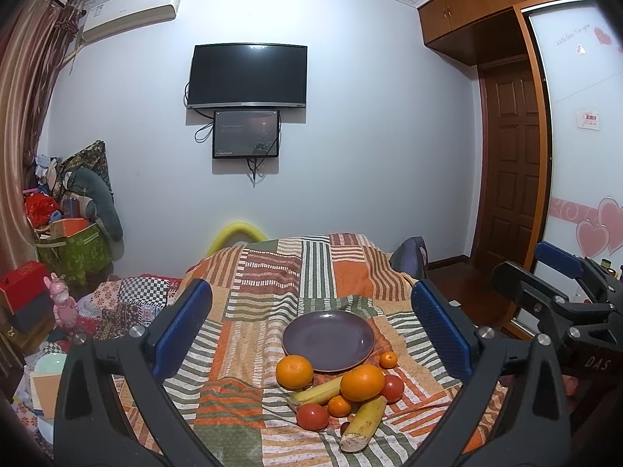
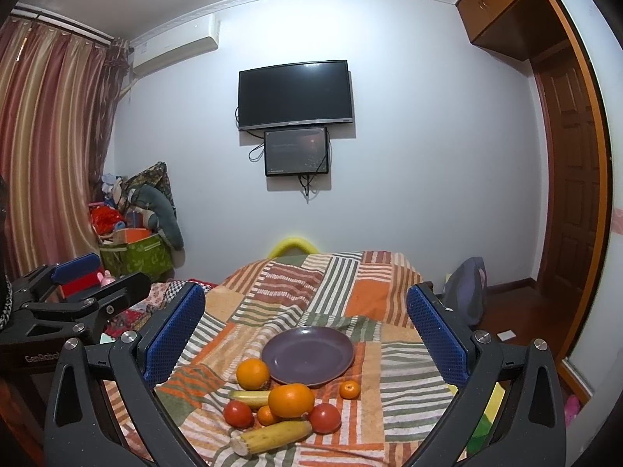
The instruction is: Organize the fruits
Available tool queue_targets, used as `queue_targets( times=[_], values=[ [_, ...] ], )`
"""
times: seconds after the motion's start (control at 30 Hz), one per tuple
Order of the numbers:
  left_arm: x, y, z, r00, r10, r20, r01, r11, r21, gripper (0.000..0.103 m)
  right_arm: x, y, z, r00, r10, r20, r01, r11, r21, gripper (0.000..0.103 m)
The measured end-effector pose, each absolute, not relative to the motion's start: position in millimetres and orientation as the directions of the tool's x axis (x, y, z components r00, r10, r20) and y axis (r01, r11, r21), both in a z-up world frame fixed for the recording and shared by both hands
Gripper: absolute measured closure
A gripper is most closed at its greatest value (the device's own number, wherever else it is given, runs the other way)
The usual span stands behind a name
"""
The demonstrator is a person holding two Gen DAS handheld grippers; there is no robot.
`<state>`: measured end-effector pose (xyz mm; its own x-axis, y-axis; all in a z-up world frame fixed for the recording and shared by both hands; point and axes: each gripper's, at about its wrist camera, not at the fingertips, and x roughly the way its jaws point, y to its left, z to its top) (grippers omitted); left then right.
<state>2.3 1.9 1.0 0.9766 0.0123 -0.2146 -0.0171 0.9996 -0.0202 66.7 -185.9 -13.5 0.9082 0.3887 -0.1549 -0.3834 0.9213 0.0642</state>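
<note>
Nothing is sorted yet, as I judge it: the purple plate (image 1: 328,340) sits bare on the striped cloth (image 1: 272,272), and the oranges (image 1: 362,382), tomatoes (image 1: 312,416) and banana pieces (image 1: 362,424) lie clustered just in front of it. My left gripper (image 1: 311,334) and right gripper (image 2: 305,334) both hover spread wide and hold nothing, with the fruit ahead and below, between the fingers
</note>
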Motion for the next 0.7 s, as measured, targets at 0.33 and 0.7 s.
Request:
queue_targets(
  times=[0.33,0.7],
  values=[
    [2.2,-2.6,1.4,0.977,0.012,-0.212,-0.016,1.000,-0.014,0.000,66.7,-186.6,-12.0,0.908,0.390,-0.153,-0.385,0.921,0.062,0.000],
    [0.8,-4.5,2.5,0.978,0.016,-0.207,-0.018,1.000,-0.009,0.000,67.3,-184.7,-13.0,0.908,0.391,-0.154,-0.386,0.920,0.062,0.000]
  ],
)
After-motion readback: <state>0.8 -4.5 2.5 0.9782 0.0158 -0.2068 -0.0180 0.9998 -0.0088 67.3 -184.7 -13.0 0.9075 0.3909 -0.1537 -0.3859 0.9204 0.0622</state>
